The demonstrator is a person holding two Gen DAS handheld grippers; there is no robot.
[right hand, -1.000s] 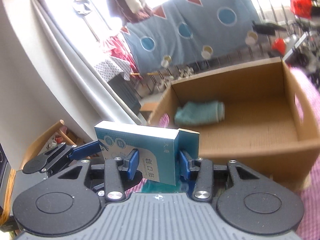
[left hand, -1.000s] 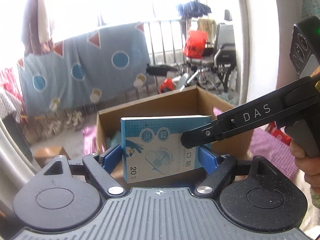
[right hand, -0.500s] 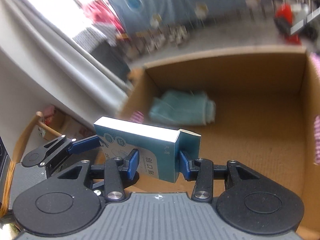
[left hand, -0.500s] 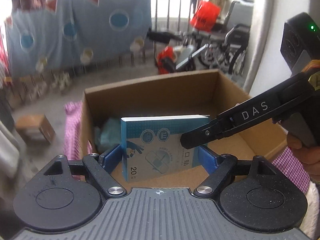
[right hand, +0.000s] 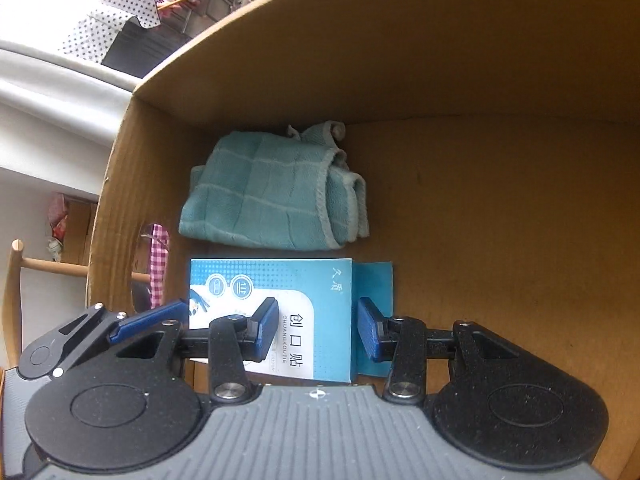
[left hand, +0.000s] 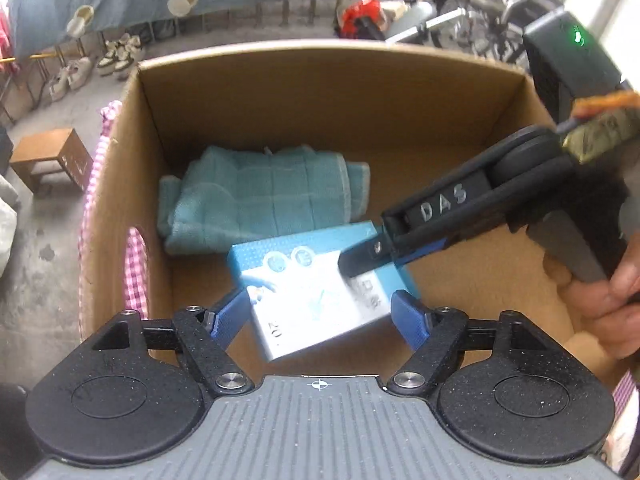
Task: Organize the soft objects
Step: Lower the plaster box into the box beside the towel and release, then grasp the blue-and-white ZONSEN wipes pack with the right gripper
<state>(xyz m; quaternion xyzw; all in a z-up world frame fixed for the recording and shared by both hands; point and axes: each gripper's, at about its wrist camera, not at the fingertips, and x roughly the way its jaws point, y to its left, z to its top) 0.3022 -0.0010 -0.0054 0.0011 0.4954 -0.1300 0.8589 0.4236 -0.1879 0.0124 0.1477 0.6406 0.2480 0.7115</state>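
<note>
- Right gripper (right hand: pixel 318 332) clamps the blue plaster box (right hand: pixel 280 312) across its narrow end.
- Left gripper (left hand: pixel 320 312) brackets the box, jaws closing, contact unclear.
- The box, seemingly light, stiff and crushable, hovers inside the cardboard box (left hand: pixel 320 92), near its left wall, beside the teal towel (left hand: pixel 256 196).

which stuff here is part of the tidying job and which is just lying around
Part of the job:
- blue box, gripped by the right gripper
- teal towel
- cardboard box
- left gripper, closing around the blue box

Lying about:
- shoes
- wooden stool
- wheelchair
</note>
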